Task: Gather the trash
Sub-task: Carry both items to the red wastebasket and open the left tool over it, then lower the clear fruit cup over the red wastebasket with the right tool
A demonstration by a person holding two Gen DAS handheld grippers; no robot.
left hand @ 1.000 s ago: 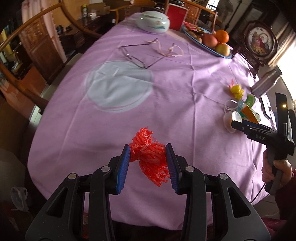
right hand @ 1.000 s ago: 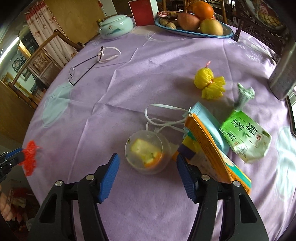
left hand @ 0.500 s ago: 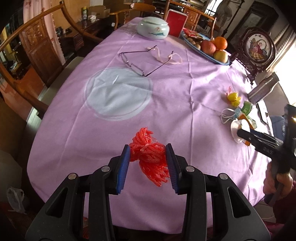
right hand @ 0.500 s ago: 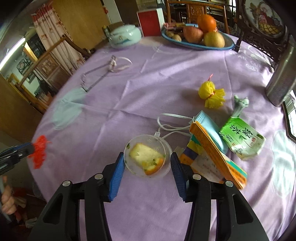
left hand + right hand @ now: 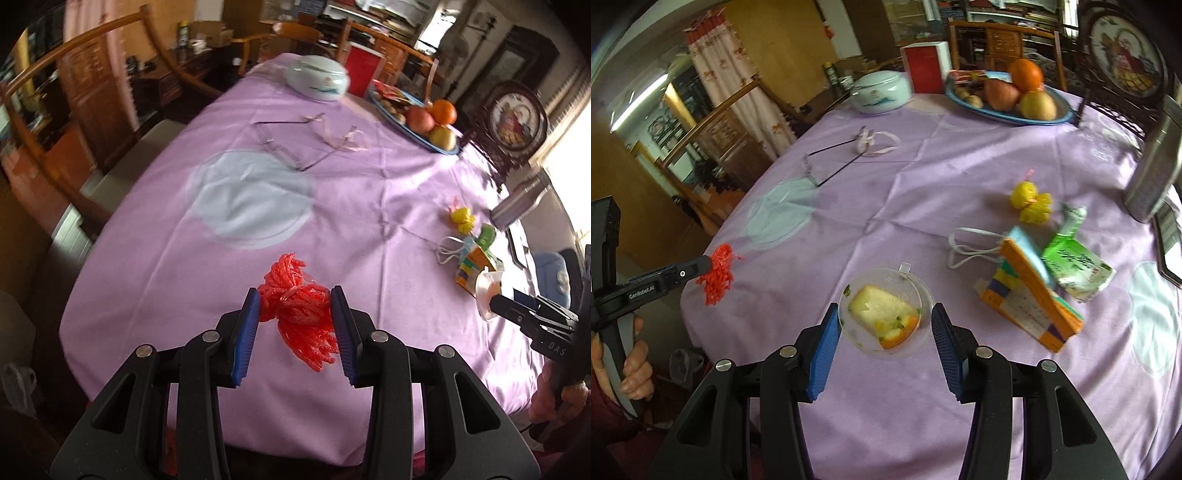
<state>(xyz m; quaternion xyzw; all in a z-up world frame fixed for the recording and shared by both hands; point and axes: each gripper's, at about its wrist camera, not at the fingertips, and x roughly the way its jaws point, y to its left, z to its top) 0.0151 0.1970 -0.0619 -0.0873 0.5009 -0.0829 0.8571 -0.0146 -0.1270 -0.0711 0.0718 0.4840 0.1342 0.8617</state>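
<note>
My left gripper (image 5: 294,292) is shut on a red mesh net bundle (image 5: 301,317), held above the near edge of the purple tablecloth (image 5: 369,206). The right wrist view shows the same net (image 5: 718,273) hanging from the left gripper's tip at the left. My right gripper (image 5: 885,310) is shut on a clear plastic cup (image 5: 886,291) with a piece of cake and orange inside, lifted off the cloth. The cup (image 5: 485,291) also shows at the right of the left wrist view.
On the cloth to the right lie a yellow net (image 5: 1030,201), a green pouch (image 5: 1078,266), an orange box (image 5: 1034,295) and a face mask's white loops (image 5: 967,245). Farther back are glasses (image 5: 831,162), a ceramic jar (image 5: 881,92), a fruit plate (image 5: 1052,120) and a metal flask (image 5: 1152,173).
My right gripper closed on the plastic cup and lifted it off the cloth. My left gripper kept the red net and rose a little.
</note>
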